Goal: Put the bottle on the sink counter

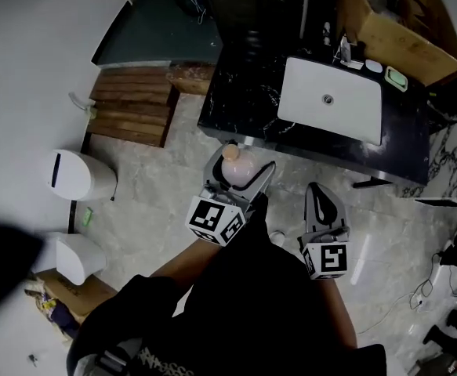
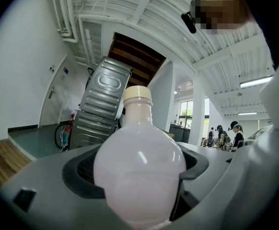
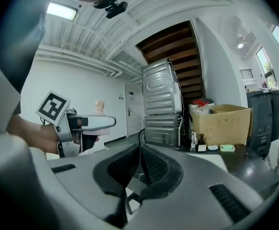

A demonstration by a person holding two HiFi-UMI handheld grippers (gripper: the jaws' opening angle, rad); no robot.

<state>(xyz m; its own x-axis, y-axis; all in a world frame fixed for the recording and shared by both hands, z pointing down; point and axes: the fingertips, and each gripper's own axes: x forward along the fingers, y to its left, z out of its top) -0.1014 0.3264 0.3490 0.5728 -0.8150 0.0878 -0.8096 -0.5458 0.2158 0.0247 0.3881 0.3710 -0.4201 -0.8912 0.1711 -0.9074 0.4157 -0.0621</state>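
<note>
Head view: my left tongs (image 1: pixel 238 169) grip a bulb-shaped, milky pink bottle (image 1: pixel 233 165) with a cream cap, over the floor just short of the glossy black marble bench (image 1: pixel 240 108). Left gripper view: dark pads press its smooth belly, and its base is cut off. Right gripper view: my right tongs (image 3: pixel 139 169) are closed and empty.
</note>
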